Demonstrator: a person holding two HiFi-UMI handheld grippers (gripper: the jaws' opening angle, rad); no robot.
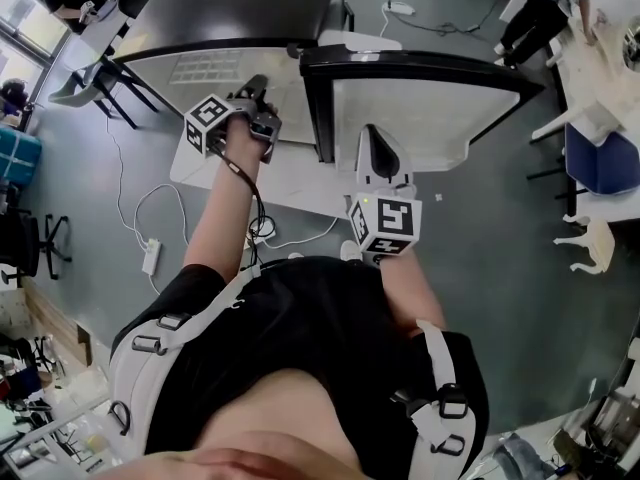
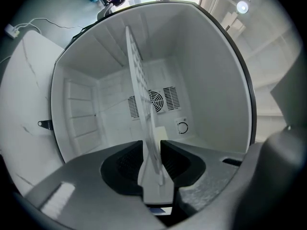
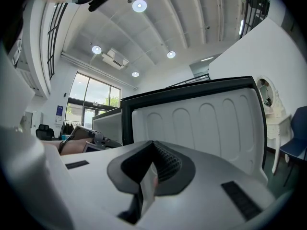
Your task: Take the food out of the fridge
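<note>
Left gripper (image 2: 152, 150) is at the mouth of the open fridge (image 2: 201, 80), far left. Its jaws are released, with the shelf (image 2: 139, 80) edge in the gap. Door (image 3: 201, 123) stands open on the right. Right gripper (image 3: 154, 148) sits near it, jaws clenched on nothing.

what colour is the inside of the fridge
The fridge interior is white; it shows best in the left gripper view.

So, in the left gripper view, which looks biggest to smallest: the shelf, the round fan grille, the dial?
1. shelf, stretched by running toward the camera.
2. round fan grille, partly behind it.
3. dial, on the same back wall, so fairly compared.
</note>
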